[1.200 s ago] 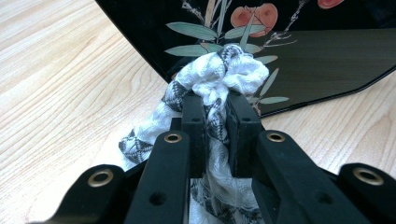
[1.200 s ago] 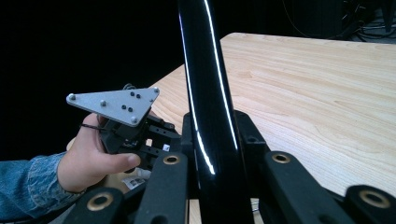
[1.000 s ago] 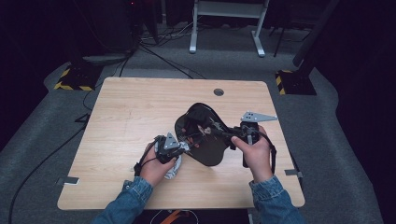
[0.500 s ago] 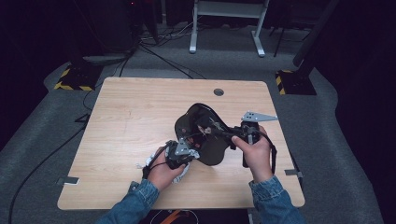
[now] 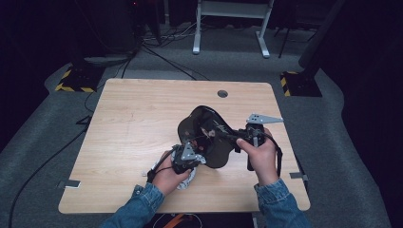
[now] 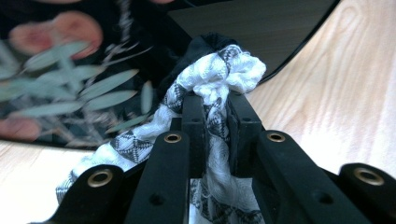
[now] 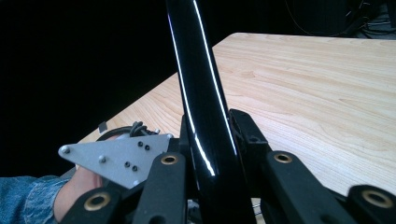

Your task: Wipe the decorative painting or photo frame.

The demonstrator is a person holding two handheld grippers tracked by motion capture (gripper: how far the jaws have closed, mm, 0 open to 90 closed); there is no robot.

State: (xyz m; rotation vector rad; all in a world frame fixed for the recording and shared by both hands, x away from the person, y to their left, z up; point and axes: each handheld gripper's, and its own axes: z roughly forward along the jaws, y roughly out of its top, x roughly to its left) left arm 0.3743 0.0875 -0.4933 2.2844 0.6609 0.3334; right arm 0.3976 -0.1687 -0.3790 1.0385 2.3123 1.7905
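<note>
Glossy black oval tray [image 5: 205,130] with a leaf-and-flower print inside, held tilted on edge above the light wooden worktop [image 5: 138,123], near its front right. The right tool [image 7: 208,140] is clamped on the tray's rim, seen edge-on between its jaws. The left tool [image 6: 215,105] is closed on a bunched white-and-black patterned cloth [image 6: 219,77], pressed against the tray's printed inner face. The tray holds nothing else.
</note>
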